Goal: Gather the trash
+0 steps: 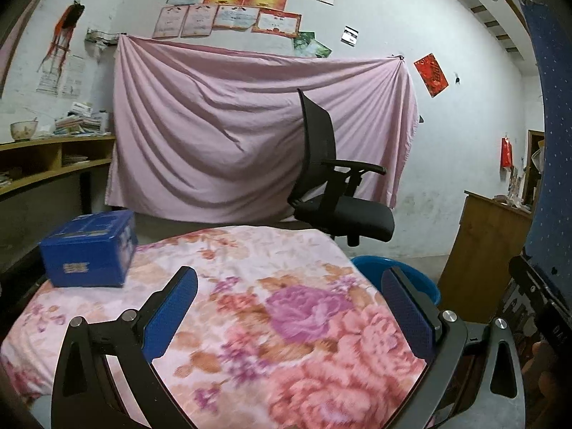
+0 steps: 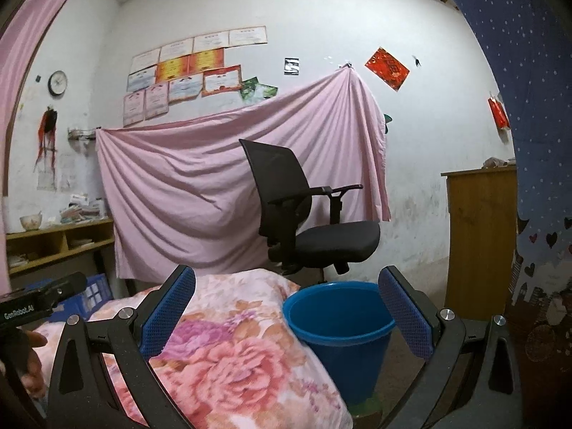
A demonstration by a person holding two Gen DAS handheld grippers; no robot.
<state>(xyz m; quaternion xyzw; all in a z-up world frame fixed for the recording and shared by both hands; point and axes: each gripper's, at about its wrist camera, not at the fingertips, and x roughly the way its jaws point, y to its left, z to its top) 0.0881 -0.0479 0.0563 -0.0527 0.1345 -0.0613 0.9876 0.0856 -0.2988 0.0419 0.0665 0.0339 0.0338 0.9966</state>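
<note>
A blue plastic bucket (image 2: 339,325) stands on the floor just right of a table covered in a pink floral cloth (image 2: 228,354); its inside looks empty. Its rim shows past the cloth's edge in the left wrist view (image 1: 411,271). A blue cardboard box (image 1: 89,250) sits on the cloth (image 1: 286,321) at the far left; it also shows in the right wrist view (image 2: 89,293). My left gripper (image 1: 289,307) is open and empty above the cloth. My right gripper (image 2: 286,314) is open and empty, over the cloth's edge and the bucket. No loose trash is visible.
A black office chair (image 2: 307,214) stands behind the table before a hung pink sheet (image 1: 250,125). A wooden cabinet (image 2: 479,243) is at the right, shelves with papers (image 1: 43,164) at the left. The left gripper's body (image 2: 35,304) shows at the right wrist view's left edge.
</note>
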